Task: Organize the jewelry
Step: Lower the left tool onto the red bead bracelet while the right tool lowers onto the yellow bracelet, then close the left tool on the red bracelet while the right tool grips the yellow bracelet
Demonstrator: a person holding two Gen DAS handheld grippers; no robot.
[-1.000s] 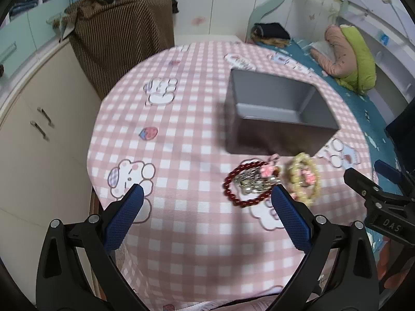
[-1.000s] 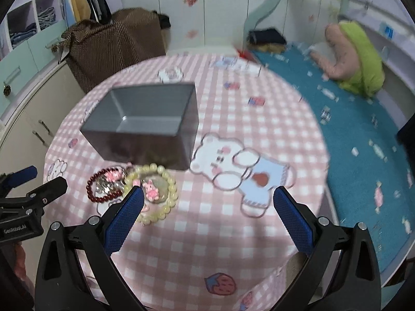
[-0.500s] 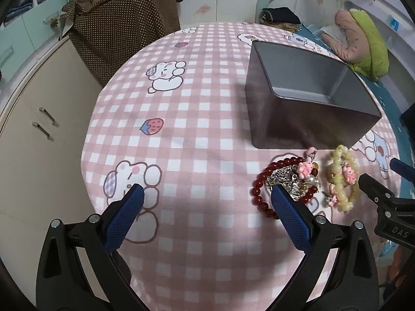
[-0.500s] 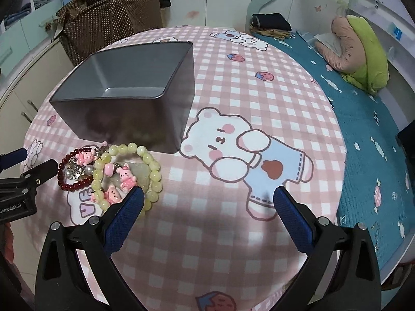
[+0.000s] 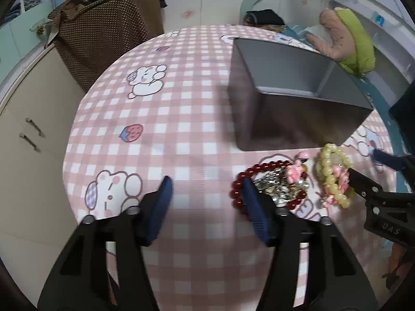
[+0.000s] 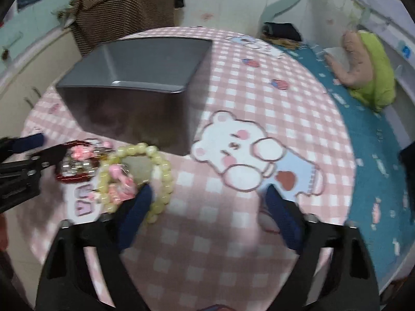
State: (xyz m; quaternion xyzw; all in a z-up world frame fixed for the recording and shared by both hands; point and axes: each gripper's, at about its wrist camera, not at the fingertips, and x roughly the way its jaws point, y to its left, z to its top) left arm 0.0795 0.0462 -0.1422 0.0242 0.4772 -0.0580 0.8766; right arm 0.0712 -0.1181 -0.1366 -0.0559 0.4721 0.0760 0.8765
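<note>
A dark red bead bracelet [image 5: 262, 169] with silver and pink charms lies on the pink checked tablecloth, beside a pale yellow-green bead bracelet [image 5: 334, 178] with pink charms. An empty grey metal box [image 5: 298, 96] stands just behind them. My left gripper [image 5: 207, 189] is open, its right finger [image 5: 255, 207] at the red bracelet's near edge. My right gripper [image 6: 210, 199] is open, its left finger [image 6: 137, 207] inside the yellow bracelet's [image 6: 158, 171] loop. The red bracelet [image 6: 75, 165] and box [image 6: 145, 77] show there too.
The round table [image 5: 181, 119] ends close on the near side. A brown dotted bag [image 5: 109, 28] and cream cabinets [image 5: 28, 119] lie left; a bed with a green and pink plush [image 6: 365, 62] lies right.
Both grippers have dropped lower and closer to the bracelets. Both have narrowed their opening. The left finger tip now meets the red bracelet and the right one the yellow bracelet.
</note>
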